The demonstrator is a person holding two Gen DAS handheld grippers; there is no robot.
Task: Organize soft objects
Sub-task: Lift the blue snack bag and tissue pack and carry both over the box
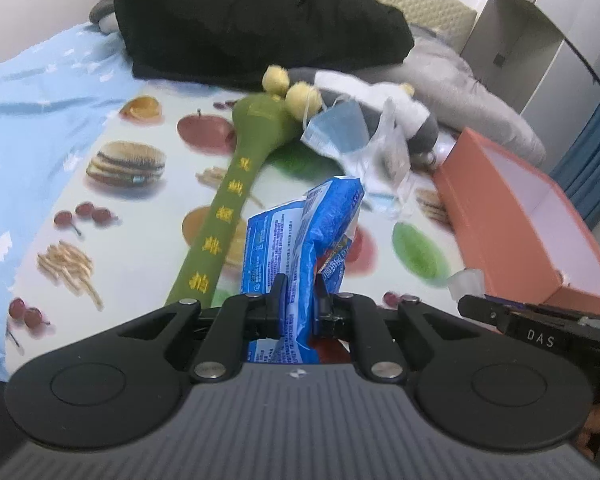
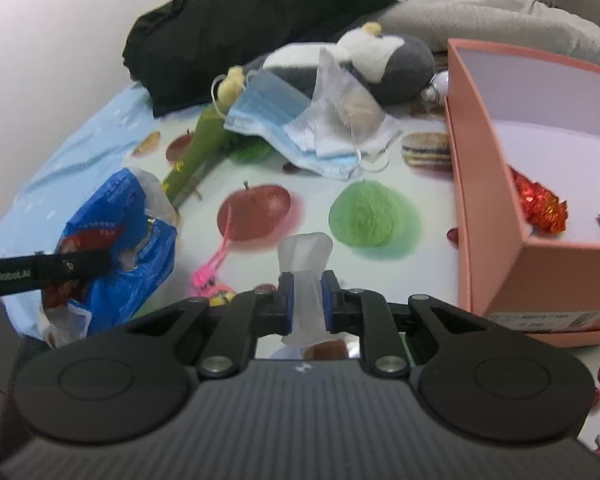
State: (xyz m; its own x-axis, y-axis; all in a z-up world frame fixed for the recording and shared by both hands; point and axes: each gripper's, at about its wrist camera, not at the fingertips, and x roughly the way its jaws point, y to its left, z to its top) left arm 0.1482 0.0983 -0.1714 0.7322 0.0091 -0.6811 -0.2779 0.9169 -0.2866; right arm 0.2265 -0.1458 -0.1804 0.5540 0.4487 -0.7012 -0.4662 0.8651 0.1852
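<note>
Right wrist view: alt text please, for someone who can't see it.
The right gripper pinches a small translucent wrapper above a food-print sheet, beside an open pink box. The left gripper holds a blue bag.

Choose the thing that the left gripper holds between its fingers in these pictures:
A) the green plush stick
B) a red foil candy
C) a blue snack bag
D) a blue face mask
C: in the left wrist view the left gripper is shut on the crumpled blue snack bag, while the face mask and the green plush stick lie on the bed beyond it.
</note>
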